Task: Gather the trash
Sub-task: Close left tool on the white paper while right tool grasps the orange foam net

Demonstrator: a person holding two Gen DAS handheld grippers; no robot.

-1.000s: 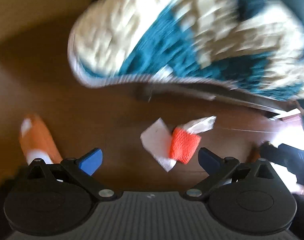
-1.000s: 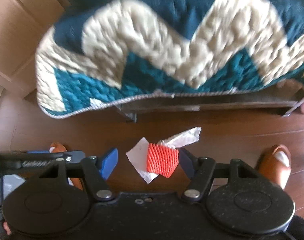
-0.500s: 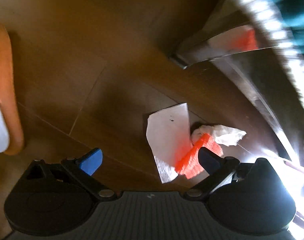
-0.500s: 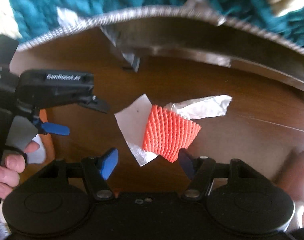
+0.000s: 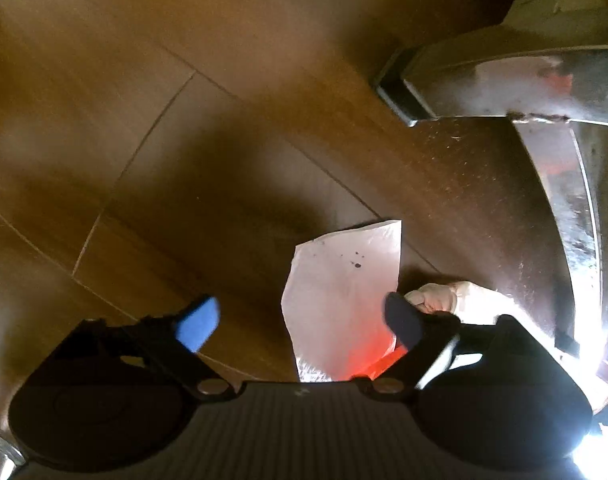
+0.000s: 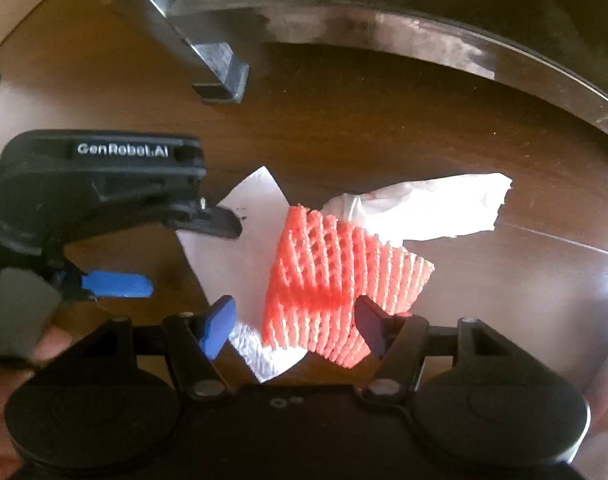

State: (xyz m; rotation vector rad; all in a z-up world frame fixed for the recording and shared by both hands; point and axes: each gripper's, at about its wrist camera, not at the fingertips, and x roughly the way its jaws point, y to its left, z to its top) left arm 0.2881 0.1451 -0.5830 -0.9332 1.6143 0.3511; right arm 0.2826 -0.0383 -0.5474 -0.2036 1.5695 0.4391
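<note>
On the dark wooden floor lies an orange foam net (image 6: pixel 335 276) on a white paper sheet (image 6: pixel 244 240), with a crumpled white wrapper (image 6: pixel 423 208) behind it. My right gripper (image 6: pixel 294 328) points straight down over the net. Its jaws are closing with the net's near end between them; the left pad stands clear of the net. My left gripper (image 6: pixel 184 256) comes in from the left, one fingertip over the paper's edge. In the left wrist view the left gripper (image 5: pixel 300 324) is closing, with the paper (image 5: pixel 343 292) partly between its jaws and not pinched. The net (image 5: pixel 379 356) and wrapper (image 5: pixel 443 300) show by its right finger.
A shiny metal bed-frame leg (image 6: pixel 220 80) stands just behind the trash, and a metal rail (image 6: pixel 423 40) curves off to the right of it. The same leg (image 5: pixel 403 96) shows upper right in the left wrist view. A hand (image 6: pixel 44 344) holds the left gripper.
Both grippers have dropped close to the floor, and the trash now fills the views. The quilt has left both views. The left jaws have narrowed; the right jaws have narrowed slightly.
</note>
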